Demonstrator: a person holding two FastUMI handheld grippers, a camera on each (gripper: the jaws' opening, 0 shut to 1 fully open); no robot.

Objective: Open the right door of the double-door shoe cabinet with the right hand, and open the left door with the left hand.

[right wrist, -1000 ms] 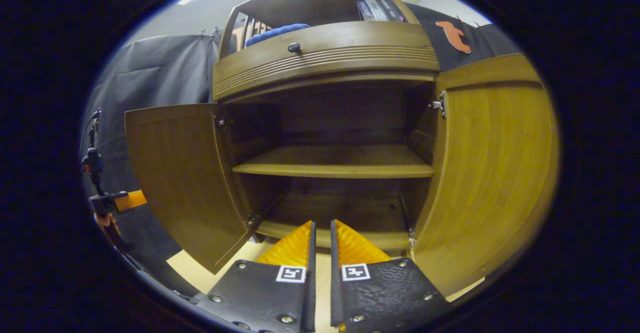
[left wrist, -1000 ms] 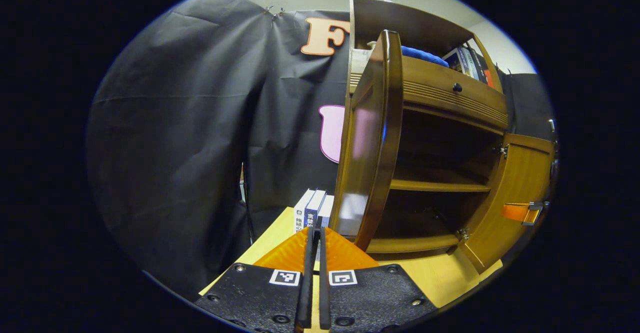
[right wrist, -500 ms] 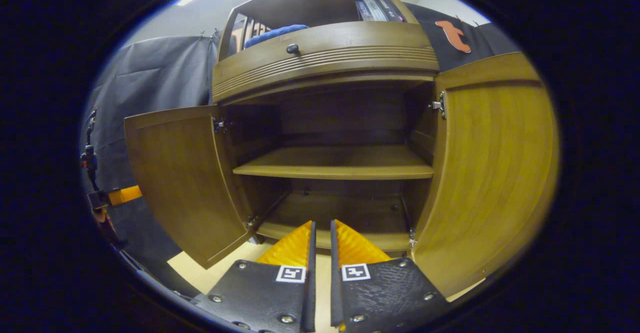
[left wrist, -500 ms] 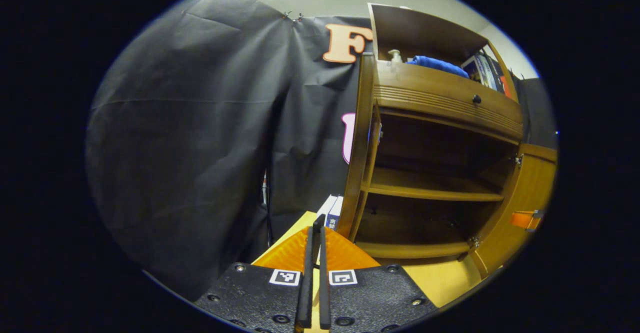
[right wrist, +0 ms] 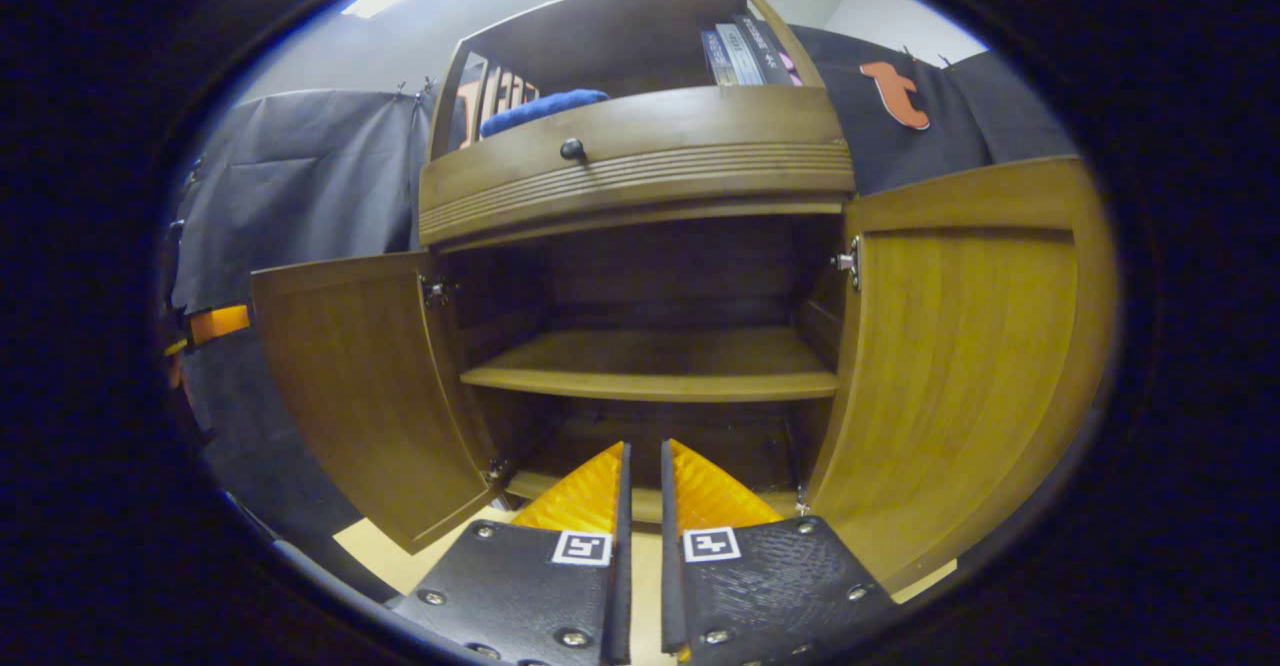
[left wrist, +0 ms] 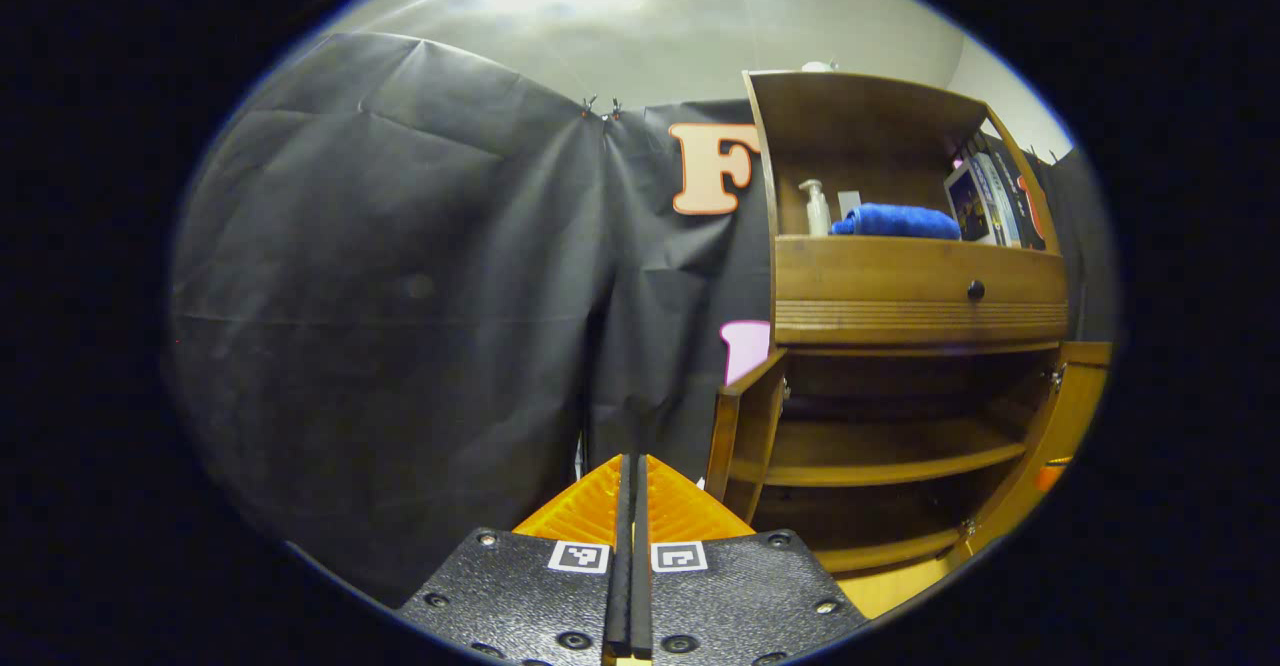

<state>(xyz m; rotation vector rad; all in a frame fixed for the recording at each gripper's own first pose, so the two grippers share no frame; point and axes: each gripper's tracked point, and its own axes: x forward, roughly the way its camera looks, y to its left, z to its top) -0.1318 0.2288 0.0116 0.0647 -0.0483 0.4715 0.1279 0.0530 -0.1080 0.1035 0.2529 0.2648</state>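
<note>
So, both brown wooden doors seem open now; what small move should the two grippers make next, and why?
Probably just draw both grippers back from the cabinet. The left brown wooden door and the right brown wooden door both stand swung wide, and the left gripper and right gripper hold nothing, so no pulling seems left.

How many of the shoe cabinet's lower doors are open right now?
2. The brown wooden left door is swung out to the left, and the brown wooden right door is swung out to the right, baring the middle shelf.
</note>
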